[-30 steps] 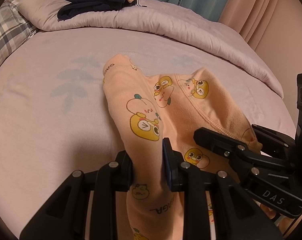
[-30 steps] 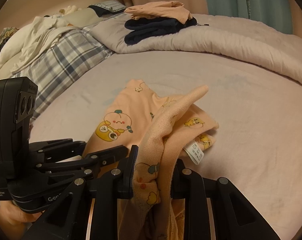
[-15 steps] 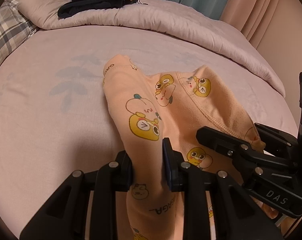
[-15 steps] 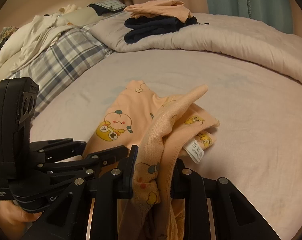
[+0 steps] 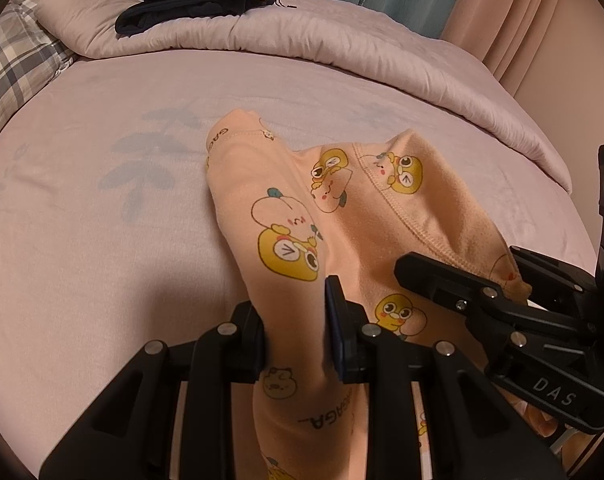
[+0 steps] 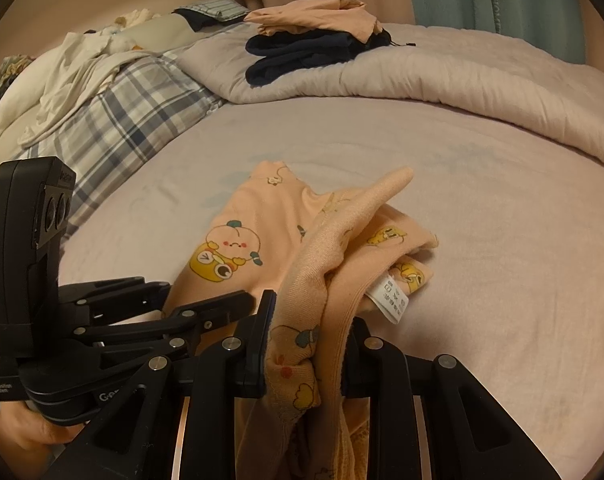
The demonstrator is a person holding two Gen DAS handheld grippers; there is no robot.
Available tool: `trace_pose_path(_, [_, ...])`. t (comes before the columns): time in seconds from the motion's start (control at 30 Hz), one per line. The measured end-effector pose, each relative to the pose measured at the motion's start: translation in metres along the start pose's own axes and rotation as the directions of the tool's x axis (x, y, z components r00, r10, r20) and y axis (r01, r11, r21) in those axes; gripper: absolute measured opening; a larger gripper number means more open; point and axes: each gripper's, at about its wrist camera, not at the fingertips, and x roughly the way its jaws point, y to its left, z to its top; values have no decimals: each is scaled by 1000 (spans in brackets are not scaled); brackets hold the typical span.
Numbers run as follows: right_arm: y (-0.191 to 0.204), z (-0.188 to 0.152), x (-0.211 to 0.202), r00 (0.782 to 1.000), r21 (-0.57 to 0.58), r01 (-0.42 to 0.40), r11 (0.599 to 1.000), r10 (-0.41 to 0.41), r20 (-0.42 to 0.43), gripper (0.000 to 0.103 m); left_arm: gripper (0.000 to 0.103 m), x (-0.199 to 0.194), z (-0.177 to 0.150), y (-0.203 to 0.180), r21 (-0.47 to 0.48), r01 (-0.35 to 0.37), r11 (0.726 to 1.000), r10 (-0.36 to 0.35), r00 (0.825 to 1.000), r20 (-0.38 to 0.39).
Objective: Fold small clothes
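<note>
We have the left gripper (image 5: 297, 322) pinching a folded ridge of the peach garment (image 5: 354, 216), pads pressed on cloth from both sides. The right gripper (image 6: 310, 336) is clamped the same way on a thicker bunch at the ribbed hem. Both point down at the bed, side by side; in the left wrist view the right one sits just right of ours.

The garment is a small printed piece, cartoon ducks and peaches, near end lifted into both grips, far end lying on the pink bedsheet (image 5: 101, 240). It lies mid-bed, well short of the rolled duvet (image 5: 342, 52) across the far side. A white care label (image 6: 392, 298) hangs out on the right, so part of the inside is showing.

Handling, our read:
- Light, soft knit, no stiffness. It sags between grips and drapes wherever unsupported.
- Not slippery, not fragile. Brushed sheet likely drags on it, so lift rather than slide.
- The right grip holds several layers bunched, so a fold from there may come out lumpy.
- Best holds: hem or seam edges near corners, single doubled layer, grips apart so the edge goes taut.

Far back on the duvet sits a stack of folded clothes (image 6: 314, 40), dark under peach. A plaid blanket (image 6: 121, 120) lies far left.
</note>
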Motion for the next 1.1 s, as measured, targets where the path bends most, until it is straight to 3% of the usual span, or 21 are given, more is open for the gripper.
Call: trace_pose_path(1.1, [-30, -10, 2, 998, 144, -14, 989, 23, -61, 27, 35, 6, -5, 8, -20, -34, 999, 33, 999, -22])
